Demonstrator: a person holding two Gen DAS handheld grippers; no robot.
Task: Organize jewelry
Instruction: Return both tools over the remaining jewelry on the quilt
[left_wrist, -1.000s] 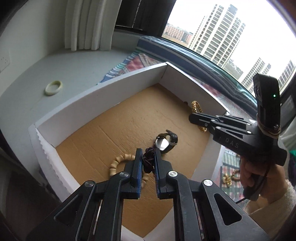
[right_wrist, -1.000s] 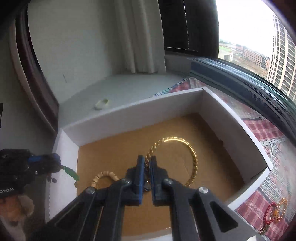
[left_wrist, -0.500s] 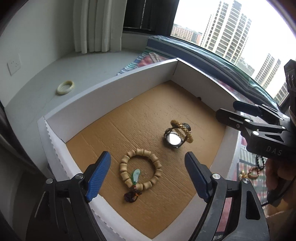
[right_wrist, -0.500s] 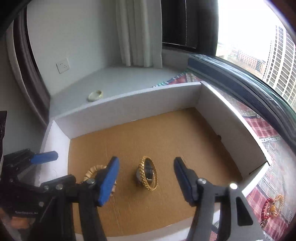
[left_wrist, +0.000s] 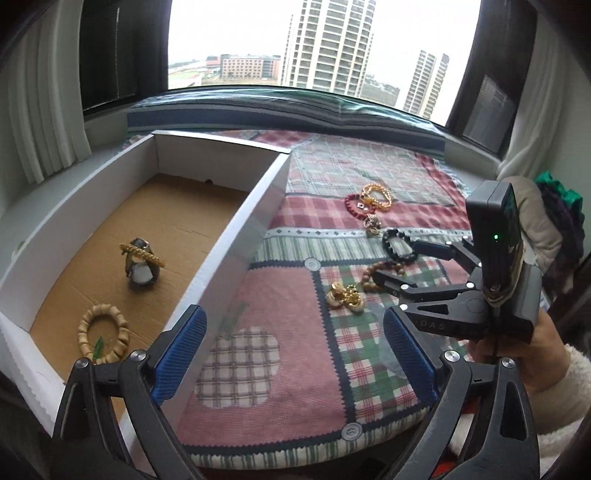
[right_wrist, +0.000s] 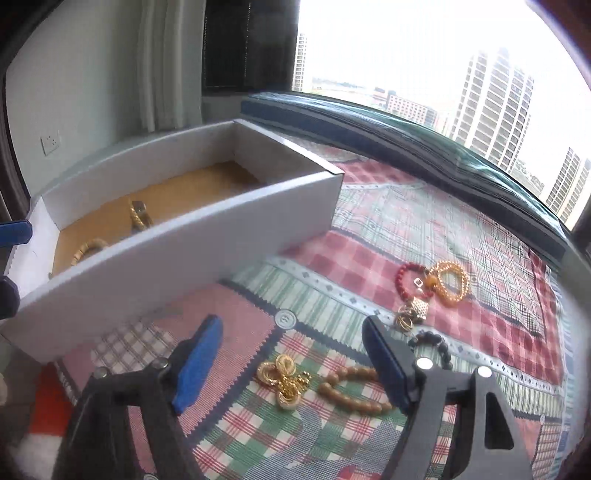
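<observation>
A white box (left_wrist: 236, 236) with a brown cardboard floor holds a wooden bead bracelet (left_wrist: 103, 334) and a gold bangle leaning on a watch (left_wrist: 142, 264). The box also shows in the right wrist view (right_wrist: 177, 251). On the plaid cloth lie gold earrings (right_wrist: 282, 380), a brown bead bracelet (right_wrist: 351, 391), a black bead bracelet (left_wrist: 399, 245), and a red and a gold bracelet (right_wrist: 439, 282). My left gripper (left_wrist: 293, 350) is open and empty over the cloth beside the box. My right gripper (right_wrist: 291, 354) is open and empty just above the gold earrings.
The plaid cloth (left_wrist: 332, 369) covers a window seat. A dark cushion roll (left_wrist: 295, 110) runs along the window. Curtains hang at the left (left_wrist: 44, 110). A wall socket (right_wrist: 50, 140) is behind the box. The cloth's front edge is near my left gripper.
Both grippers opened and dropped their bracelets in the box. Both have then swung right, out of the box and over the cloth with the loose jewelry.
</observation>
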